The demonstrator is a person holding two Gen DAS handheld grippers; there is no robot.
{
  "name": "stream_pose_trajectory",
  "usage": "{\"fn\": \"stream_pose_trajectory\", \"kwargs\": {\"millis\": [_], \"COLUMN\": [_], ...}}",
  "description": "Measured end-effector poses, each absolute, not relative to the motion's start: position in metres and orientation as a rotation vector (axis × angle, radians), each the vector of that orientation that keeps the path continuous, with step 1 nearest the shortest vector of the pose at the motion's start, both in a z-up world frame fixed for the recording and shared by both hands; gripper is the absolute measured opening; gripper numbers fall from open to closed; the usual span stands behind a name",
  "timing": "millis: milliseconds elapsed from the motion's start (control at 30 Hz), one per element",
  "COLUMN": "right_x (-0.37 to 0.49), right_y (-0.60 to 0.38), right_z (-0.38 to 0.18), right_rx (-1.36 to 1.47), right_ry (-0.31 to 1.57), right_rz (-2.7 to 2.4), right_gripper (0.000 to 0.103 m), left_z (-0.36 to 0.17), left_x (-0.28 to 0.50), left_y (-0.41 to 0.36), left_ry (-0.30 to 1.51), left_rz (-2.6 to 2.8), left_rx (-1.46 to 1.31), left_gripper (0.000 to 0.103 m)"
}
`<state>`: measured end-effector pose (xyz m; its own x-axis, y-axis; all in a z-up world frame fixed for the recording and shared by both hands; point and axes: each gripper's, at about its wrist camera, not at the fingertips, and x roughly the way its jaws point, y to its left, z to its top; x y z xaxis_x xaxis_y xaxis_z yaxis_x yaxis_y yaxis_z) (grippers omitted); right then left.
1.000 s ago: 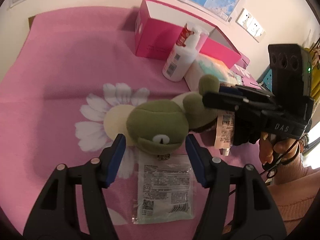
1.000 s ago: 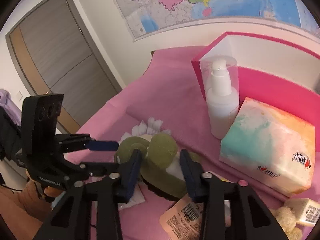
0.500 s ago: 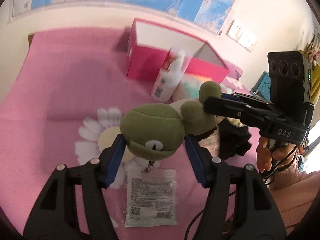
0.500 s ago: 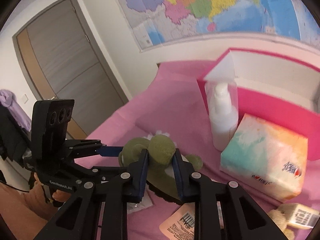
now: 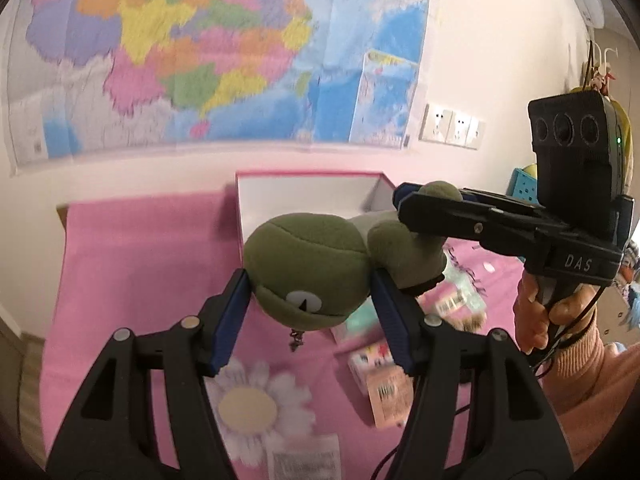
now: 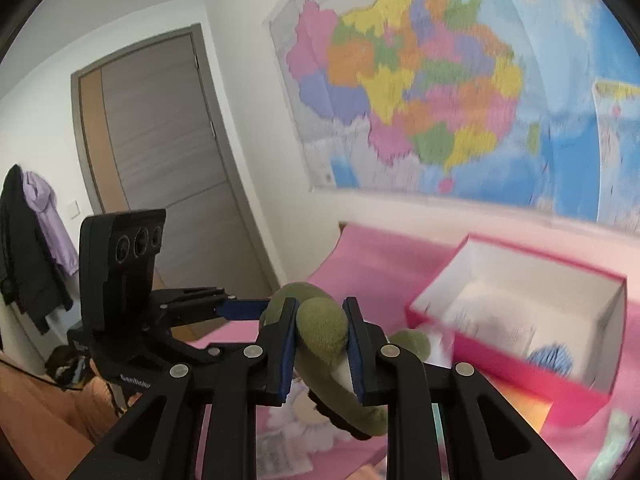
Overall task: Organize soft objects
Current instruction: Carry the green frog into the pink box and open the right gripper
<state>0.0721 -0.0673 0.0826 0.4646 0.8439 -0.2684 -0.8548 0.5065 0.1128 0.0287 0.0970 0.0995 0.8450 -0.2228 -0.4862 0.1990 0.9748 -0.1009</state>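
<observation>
Plush frog [image 5: 308, 268]: matt green fleece.
Claws [image 5: 310, 316]: matt black plastic.
Pink box [image 6: 516, 320]: smooth cardboard.

Left wrist cam sits just behind the left gripper [image 5: 310, 312], looking fwd along its black fingers w/ blue pads, toward the big coloured wall map [image 5: 224, 52] and slightly down on the pink cloth-covered bed [image 5: 140, 248]. Very close to the green plush frog toy [image 5: 308, 272], which fills centre frame. The right gripper [image 5: 416, 204] enters from the right side.

Right wrist cam sits behind the right gripper [image 6: 320, 332], facing the same map [image 6: 432, 92] at an angle, w/ the grey door [image 6: 160, 152] at left. The left gripper [image 6: 256, 308] shows at left.

Both views share the frog [image 6: 320, 328], map, bed [image 6: 380, 256], the open pink cardboard box w/ white inside [image 5: 308, 196] [image 6: 520, 304], and each other's gripper.
</observation>
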Motion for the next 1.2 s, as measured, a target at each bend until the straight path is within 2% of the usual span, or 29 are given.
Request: {"fn": "stream_pose_trajectory", "kwargs": {"millis": [300, 333, 767, 867, 933, 1000, 1033, 1100, 1200], "right_x": [0.130, 0.137, 0.231, 0.246, 0.256, 0.268, 0.272, 0.275, 0.274], "right_y": [-0.077, -0.078, -0.078, -0.077, -0.074, -0.068, -0.067, -0.069, -0.086], "right_z": [0.106, 0.106, 0.072, 0.062, 0.055, 0.045, 0.041, 0.036, 0.035], "right_rx": [-0.027, -0.024, 0.037, 0.055, 0.064, 0.056, 0.050, 0.053, 0.091], "right_ry": [0.278, 0.283, 0.439, 0.475, 0.507, 0.573, 0.594, 0.603, 0.601], "right_rz": [0.984, 0.975, 0.894, 0.884, 0.876, 0.830, 0.803, 0.768, 0.733], "right_gripper": [0.021, 0.021, 0.021, 0.022, 0.025, 0.042, 0.044, 0.048, 0.049], "left_z": [0.118, 0.116, 0.063, 0.055, 0.054, 0.055, 0.055, 0.055, 0.052], "left_x": [0.096, 0.105, 0.184, 0.193, 0.195, 0.194, 0.192, 0.190, 0.187], "left_y": [0.087, 0.086, 0.086, 0.086, 0.087, 0.088, 0.089, 0.092, 0.094], "left_ry": [0.523, 0.614, 0.764, 0.780, 0.779, 0.769, 0.762, 0.759, 0.762], "left_rz": [-0.206, -0.217, -0.168, -0.148, -0.132, -0.120, -0.119, -0.116, -0.117], "left_rx": [-0.017, -0.045, -0.074, -0.070, -0.074, -0.084, -0.089, -0.091, -0.083], "left_gripper": [0.063, 0.063, 0.063, 0.058, 0.058, 0.058, 0.058, 0.058, 0.058]}}
